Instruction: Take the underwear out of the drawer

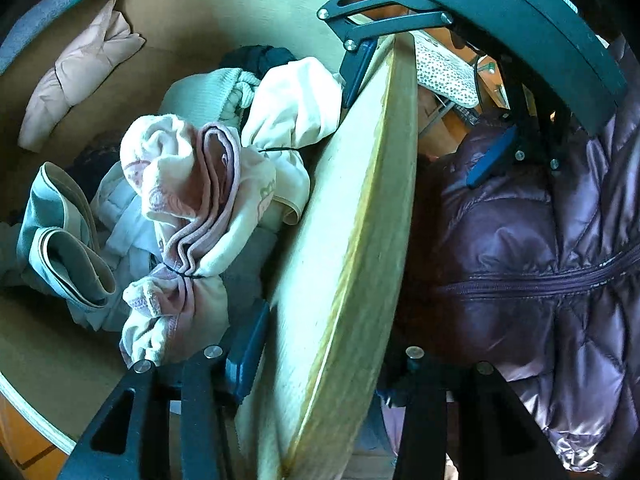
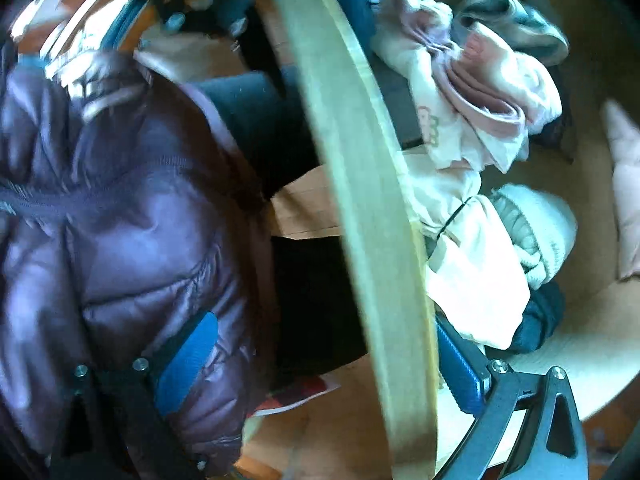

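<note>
Both hand-held grippers (image 1: 320,364) astride drawer front edge (image 1: 352,240)

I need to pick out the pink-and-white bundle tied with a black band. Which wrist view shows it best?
The left wrist view: the tied pink-and-white bundle lies near the middle of the drawer, sharp, with its black band visible. The right wrist view shows it near the upper right, blurrier, with no band showing.

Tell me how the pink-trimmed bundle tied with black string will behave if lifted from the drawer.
The pink-trimmed bundle is crumpled soft cloth, so probably floppy and light. The black string cinches it, so it should likely lift as one piece. Loose ends may sag and drag on neighbouring cloth.
</note>
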{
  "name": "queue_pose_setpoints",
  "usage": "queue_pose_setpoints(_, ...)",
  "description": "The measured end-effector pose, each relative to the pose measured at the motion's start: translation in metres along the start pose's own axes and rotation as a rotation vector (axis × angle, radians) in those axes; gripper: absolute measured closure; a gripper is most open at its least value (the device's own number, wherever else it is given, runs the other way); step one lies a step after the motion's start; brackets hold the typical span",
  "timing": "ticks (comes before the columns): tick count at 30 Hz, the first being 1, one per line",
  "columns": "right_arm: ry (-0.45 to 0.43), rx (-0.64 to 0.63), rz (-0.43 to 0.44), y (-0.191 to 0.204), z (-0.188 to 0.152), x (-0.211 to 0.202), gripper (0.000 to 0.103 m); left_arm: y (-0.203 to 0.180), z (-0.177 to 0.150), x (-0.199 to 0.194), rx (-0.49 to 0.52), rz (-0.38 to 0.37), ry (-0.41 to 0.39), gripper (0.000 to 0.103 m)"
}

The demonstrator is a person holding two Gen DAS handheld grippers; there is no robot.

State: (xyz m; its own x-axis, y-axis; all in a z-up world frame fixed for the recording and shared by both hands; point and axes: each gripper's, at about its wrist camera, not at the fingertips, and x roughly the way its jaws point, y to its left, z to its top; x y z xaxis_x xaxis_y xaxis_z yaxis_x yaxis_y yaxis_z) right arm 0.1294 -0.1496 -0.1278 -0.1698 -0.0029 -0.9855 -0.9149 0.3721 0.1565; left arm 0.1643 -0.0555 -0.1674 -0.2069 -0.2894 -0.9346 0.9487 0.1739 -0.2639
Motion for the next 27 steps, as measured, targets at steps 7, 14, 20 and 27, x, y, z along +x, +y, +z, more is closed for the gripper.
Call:
queue_pose_setpoints(7,-0.008,0.030,-0.018,0.009,0.003,-0.009,0.000,0.004,-0.002,-0.001,-0.045,-0.008,-0.043,0.058)
queue_pose_setpoints(14,0.042,-0.018,0.059,0.002,0.012,-0.007,0.000,0.016,0.006,0.001,-0.007,0.007,0.065,0.060)
queue_pose_setpoints(20,0.009,0.013,-0.023,0.017,0.007,-0.011,0.000,0.008,0.004,0.005,0.023,0.012,0.060,0.053)
queue_pose_setpoints(27,0.006,0.016,0.023,0.033,0.010,-0.017,0.002,0.010,-0.007,0.006,-0.019,-0.019,0.088,0.055)
